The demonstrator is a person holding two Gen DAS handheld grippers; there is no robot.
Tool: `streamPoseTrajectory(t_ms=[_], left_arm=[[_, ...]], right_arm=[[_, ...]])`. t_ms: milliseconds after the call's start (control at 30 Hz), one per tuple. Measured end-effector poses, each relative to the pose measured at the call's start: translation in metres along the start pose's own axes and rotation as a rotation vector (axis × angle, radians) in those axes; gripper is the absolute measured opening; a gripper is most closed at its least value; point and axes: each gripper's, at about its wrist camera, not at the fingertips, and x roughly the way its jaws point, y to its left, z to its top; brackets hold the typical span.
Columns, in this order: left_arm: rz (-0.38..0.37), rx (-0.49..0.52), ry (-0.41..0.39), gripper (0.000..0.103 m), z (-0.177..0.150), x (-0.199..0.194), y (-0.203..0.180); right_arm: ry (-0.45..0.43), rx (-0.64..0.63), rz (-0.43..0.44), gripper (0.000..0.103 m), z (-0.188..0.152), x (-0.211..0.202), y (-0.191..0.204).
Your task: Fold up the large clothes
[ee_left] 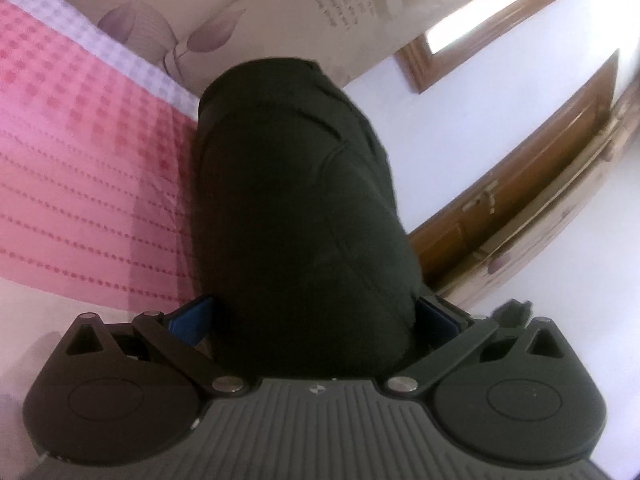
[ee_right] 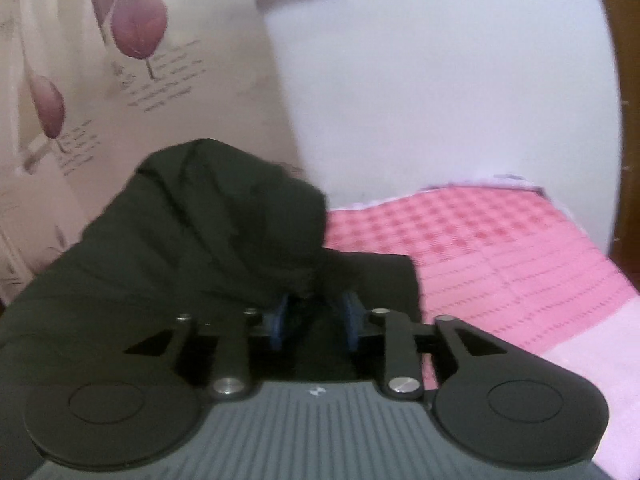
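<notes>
Both grips hold the black garment (ee_left: 296,208) lifted above the pink checked bed (ee_left: 80,168): left hand-held gripper (ee_left: 312,320) clamps a thick bunch, right hand-held gripper (ee_right: 316,316) pinches fabric draping toward 10 o'clock; advisable to keep tension even while lowering flat.

Home bedroom: bed with pink checked bedspread (ee_right: 500,240), tulip-print curtain (ee_right: 132,60), wooden door (ee_left: 540,168).

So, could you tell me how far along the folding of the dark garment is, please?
Early to midway. In hand: the left gripper and right gripper each pinch the dark garment, lifted above the pink bedspread. Done: nothing clearly; part lies flat on the bed. Left: laying it down and making neat folds.
</notes>
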Motion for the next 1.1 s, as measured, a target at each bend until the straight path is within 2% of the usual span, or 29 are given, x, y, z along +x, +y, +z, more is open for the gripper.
streamPoseTrajectory(t_ms=[133,233,300,333,467,567,667,767,800,833,867,900,1100], left_arm=[[-0.004,0.005,0.005,0.103,-0.002,0.007,0.005],[-0.009,0.005,0.012,0.103,-0.003,0.008,0.009],[-0.02,0.002,0.018,0.103,-0.003,0.007,0.012],[-0.022,-0.001,0.019,0.103,-0.004,0.007,0.013],[-0.033,-0.003,0.022,0.103,-0.003,0.007,0.017],[-0.035,0.003,0.026,0.103,-0.003,0.008,0.017],[-0.039,0.003,0.029,0.103,-0.003,0.008,0.017],[-0.051,0.007,0.031,0.103,-0.003,0.009,0.018],[-0.054,0.012,0.035,0.103,-0.003,0.01,0.017],[-0.06,0.019,0.039,0.103,-0.003,0.009,0.018],[-0.07,0.02,0.037,0.102,-0.003,0.009,0.019],[-0.076,0.018,0.032,0.102,-0.003,0.007,0.019],[-0.049,0.027,0.003,0.101,-0.005,-0.018,0.02]], right_arm=[[0.05,0.02,-0.01,0.053,-0.006,-0.002,-0.002],[0.125,0.076,0.026,0.064,-0.004,0.008,-0.011],[0.145,0.118,0.034,0.07,-0.004,0.01,-0.019],[0.143,0.124,0.017,0.079,-0.005,0.008,-0.02],[0.106,0.176,-0.007,0.082,-0.013,-0.006,-0.022],[0.134,0.163,-0.051,0.09,-0.021,-0.01,-0.016],[0.157,0.213,-0.04,0.094,-0.025,-0.012,-0.018],[0.217,0.309,0.068,0.094,-0.033,-0.002,-0.026],[0.203,0.3,0.096,0.094,-0.037,-0.001,-0.024],[0.203,0.277,0.097,0.091,-0.037,0.0,-0.02],[0.211,0.269,0.128,0.08,-0.038,0.002,-0.016],[0.22,0.314,0.189,0.059,-0.04,0.005,-0.016],[0.217,0.364,0.263,0.053,-0.051,0.015,0.0]])
